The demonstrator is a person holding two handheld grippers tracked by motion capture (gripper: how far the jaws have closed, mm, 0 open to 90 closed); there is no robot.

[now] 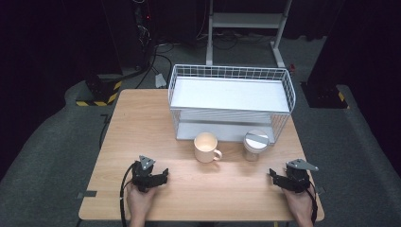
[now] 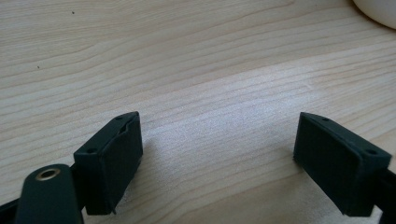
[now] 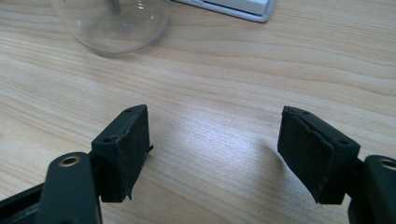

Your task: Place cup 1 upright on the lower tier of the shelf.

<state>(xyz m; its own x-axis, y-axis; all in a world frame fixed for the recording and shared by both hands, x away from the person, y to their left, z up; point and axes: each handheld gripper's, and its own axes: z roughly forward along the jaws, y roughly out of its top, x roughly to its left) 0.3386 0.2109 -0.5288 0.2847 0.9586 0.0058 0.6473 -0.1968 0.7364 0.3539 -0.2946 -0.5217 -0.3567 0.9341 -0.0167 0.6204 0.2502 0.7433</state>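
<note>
A cream mug (image 1: pixel 206 147) stands upright near the middle of a wooden table (image 1: pixel 142 123), its handle pointing toward the right front; its inside looks pale and no contents can be made out. Just to its right, apart from it, stands a clear glass jar (image 1: pixel 256 145) closed by a grey metal lid; what it holds cannot be told. In the right gripper view the jar's rounded glass base (image 3: pixel 116 23) appears at upper left, and in the left gripper view the mug's pale edge (image 2: pixel 379 10) shows at the top right corner. Behind both vessels sits a white wire rack (image 1: pixel 231 101) with two tiers: a basket-walled upper shelf with a flat white floor, bare, and a lower shelf open toward the person. The mug and jar stand just in front of the lower shelf, on the table. The left gripper (image 1: pixel 161 177), held in a hand (image 1: pixel 140 198) at the near left edge, rests low over the wood with jaws spread wide and nothing between them. The right gripper (image 1: pixel 275 176), held in the other hand (image 1: pixel 299 203) near the right front corner, likewise has its jaws wide apart over bare wood. The floor (image 1: pixel 52 142) around the table is grey carpet.
</note>
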